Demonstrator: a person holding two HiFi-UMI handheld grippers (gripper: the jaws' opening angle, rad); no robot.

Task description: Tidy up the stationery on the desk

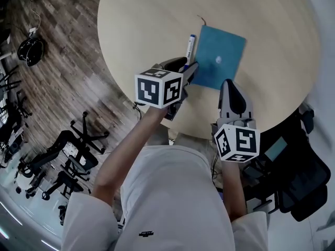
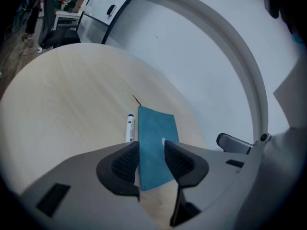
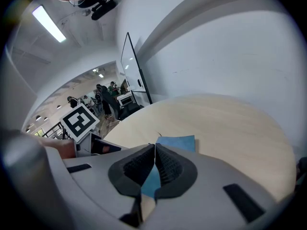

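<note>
A blue notebook (image 1: 220, 56) lies flat on the round wooden table (image 1: 146, 20), with a thin red ribbon at its far corner. A white marker pen with a blue cap (image 1: 190, 47) lies just left of it, parallel to its edge. My left gripper (image 1: 188, 71) is open at the notebook's near left corner; the notebook (image 2: 156, 128) shows through the gap between its jaws, the pen (image 2: 129, 127) just left of them. My right gripper (image 1: 229, 82) is at the notebook's near edge. Its jaws (image 3: 154, 159) are shut with nothing seen between them, and the notebook (image 3: 180, 143) lies beyond.
The table's near edge runs just under both grippers. Black office chairs (image 1: 78, 140) stand on the wood floor to the left, another dark chair (image 1: 298, 177) to the right. A white curved wall (image 2: 206, 56) rises behind the table.
</note>
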